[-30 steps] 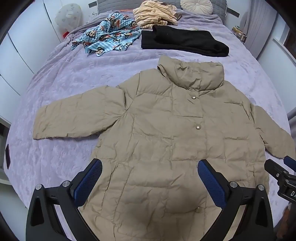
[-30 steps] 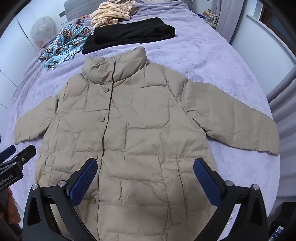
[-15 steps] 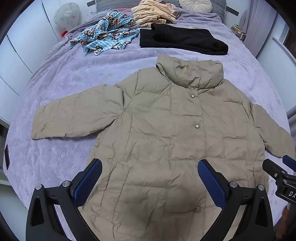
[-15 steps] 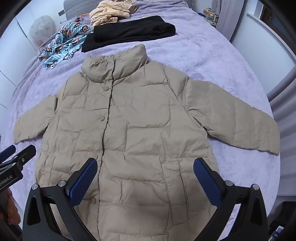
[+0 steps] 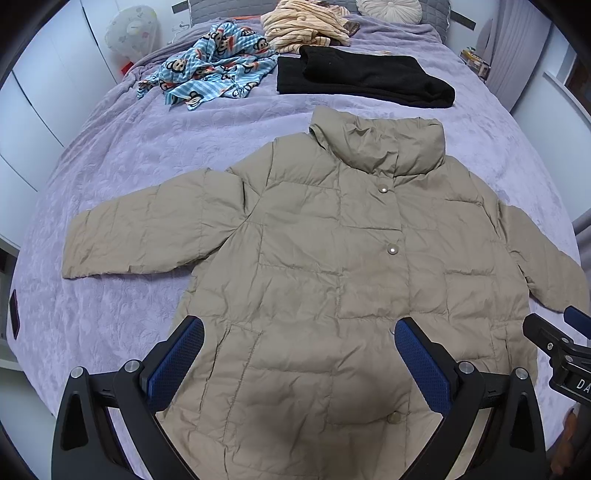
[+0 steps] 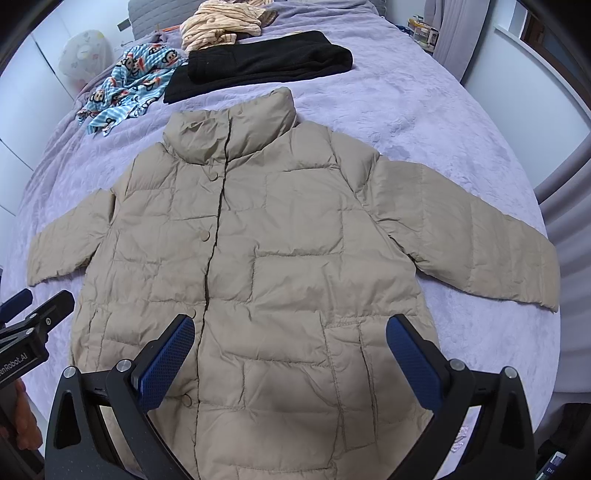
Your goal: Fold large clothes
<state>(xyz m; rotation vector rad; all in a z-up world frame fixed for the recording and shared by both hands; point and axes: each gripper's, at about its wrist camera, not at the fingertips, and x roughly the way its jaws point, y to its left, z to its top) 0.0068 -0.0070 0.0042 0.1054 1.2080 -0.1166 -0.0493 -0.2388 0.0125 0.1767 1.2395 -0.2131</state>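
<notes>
Beige puffer jacket [image 5: 332,280] flat on purple bedspread [image 5: 122,158] — left gripper [image 5: 299,354], right gripper [image 6: 290,349] wide apart, empty.

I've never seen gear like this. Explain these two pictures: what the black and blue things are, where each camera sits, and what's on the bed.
No robot here: a person holds a pair of tongs in each hand, each carrying a camera looking along its fingers. One picture is from the left tongs, the other from the right tongs. Both are open, holding nothing. On the bed a jacket lies flat, sleeves spread. Behind it are a folded black garment, a cartoon-print cloth and a striped garment.
</notes>
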